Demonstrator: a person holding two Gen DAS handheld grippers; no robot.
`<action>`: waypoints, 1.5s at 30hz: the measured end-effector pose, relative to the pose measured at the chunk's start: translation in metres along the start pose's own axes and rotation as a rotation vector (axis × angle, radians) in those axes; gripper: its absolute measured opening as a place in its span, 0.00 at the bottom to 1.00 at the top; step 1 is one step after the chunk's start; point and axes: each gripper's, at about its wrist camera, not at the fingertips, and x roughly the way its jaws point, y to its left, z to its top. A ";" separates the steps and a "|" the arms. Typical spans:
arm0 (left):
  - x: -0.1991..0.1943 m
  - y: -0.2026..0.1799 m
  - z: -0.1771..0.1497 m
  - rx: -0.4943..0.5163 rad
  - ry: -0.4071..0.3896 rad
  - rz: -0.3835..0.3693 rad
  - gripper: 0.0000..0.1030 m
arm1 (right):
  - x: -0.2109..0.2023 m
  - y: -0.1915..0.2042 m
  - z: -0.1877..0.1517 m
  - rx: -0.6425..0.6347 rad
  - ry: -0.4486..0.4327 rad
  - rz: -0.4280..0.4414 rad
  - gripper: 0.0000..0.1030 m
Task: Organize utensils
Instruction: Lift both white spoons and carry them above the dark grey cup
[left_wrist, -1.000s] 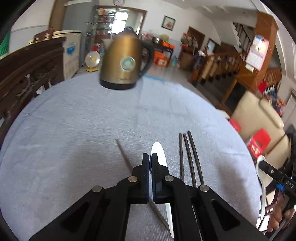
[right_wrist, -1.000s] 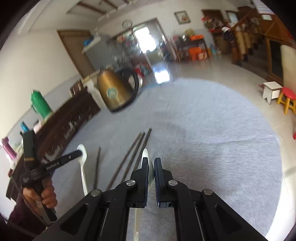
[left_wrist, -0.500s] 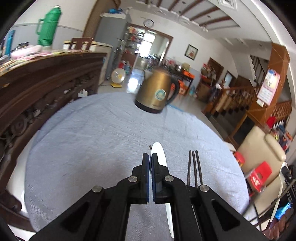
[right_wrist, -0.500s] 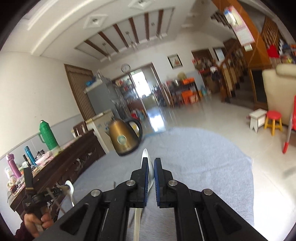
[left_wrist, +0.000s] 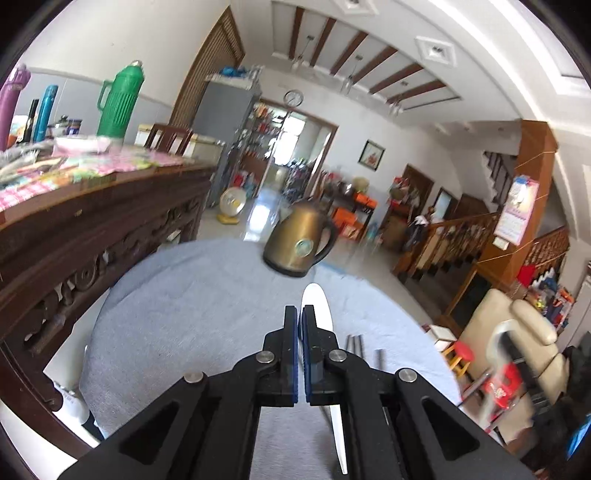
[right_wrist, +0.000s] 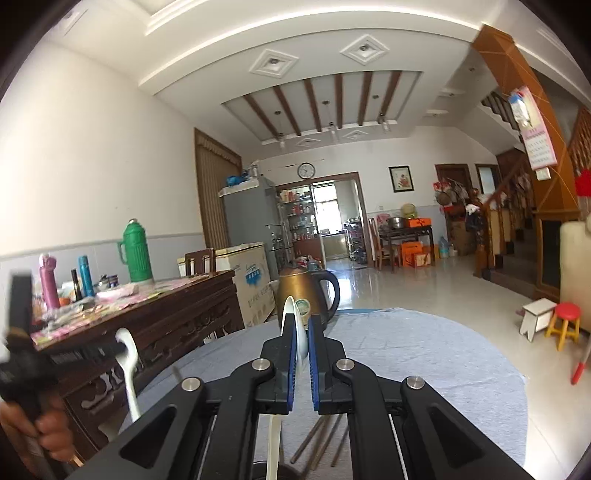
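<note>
My left gripper (left_wrist: 299, 314) is shut on a white spoon (left_wrist: 318, 303); its bowl sticks out past the fingertips and its handle runs back under the right finger. It hangs above the grey table cloth (left_wrist: 184, 314). My right gripper (right_wrist: 302, 325) is shut on a second white spoon (right_wrist: 291, 314), bowl forward and handle hanging below. Dark chopsticks (left_wrist: 354, 341) lie on the cloth just right of the left gripper and show under the right one as chopsticks (right_wrist: 321, 439). The right wrist view catches the left gripper's spoon (right_wrist: 127, 354) at the far left, held by a hand.
A bronze kettle (left_wrist: 299, 247) stands at the table's far edge, also the kettle (right_wrist: 308, 291). A dark carved sideboard (left_wrist: 92, 229) with flasks runs along the left. A cream sofa (left_wrist: 517, 332) and a red stool (right_wrist: 565, 317) sit off the right.
Both grippers have risen off the table with their spoons still clamped, and both views have tipped up toward the room. The chopsticks stay on the cloth, now lower in view.
</note>
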 end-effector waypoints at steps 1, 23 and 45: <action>-0.006 -0.006 0.002 0.009 -0.016 -0.016 0.02 | 0.004 0.005 -0.004 -0.005 0.006 0.006 0.07; 0.006 -0.080 -0.021 0.210 -0.095 -0.080 0.02 | 0.026 0.019 -0.074 -0.086 -0.002 -0.009 0.07; 0.023 -0.116 -0.076 0.372 -0.114 -0.017 0.02 | -0.018 -0.011 -0.083 -0.056 0.052 -0.005 0.07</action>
